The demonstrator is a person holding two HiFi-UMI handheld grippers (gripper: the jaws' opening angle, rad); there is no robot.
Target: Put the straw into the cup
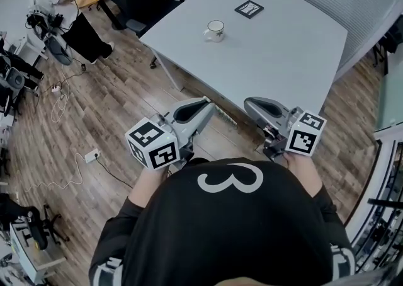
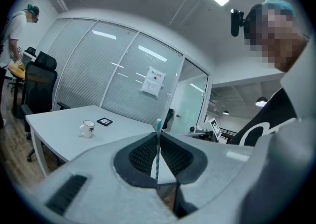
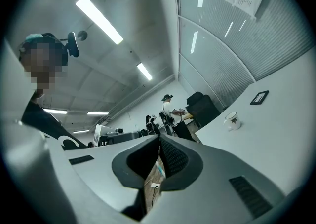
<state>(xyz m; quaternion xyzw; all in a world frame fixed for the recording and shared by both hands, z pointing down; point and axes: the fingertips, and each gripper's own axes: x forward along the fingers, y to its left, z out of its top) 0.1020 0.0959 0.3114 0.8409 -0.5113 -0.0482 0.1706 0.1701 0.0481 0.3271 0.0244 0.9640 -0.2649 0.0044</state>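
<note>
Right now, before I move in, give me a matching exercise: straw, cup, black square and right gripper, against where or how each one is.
1 straw
2 cup
3 black square
4 right gripper

A jaws together, empty
B on the table, beyond the cup
C clamped in the left gripper
D on the table, nearer the person

Pairs: 1-C, 2-D, 3-B, 4-A

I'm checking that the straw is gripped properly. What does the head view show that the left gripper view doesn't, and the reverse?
Only the head view: the right gripper beside the left gripper, and the wooden floor with its cables. Only the left gripper view: the striped straw standing upright, clamped between the left jaws. Both: the cup and a black square on the table.
</note>
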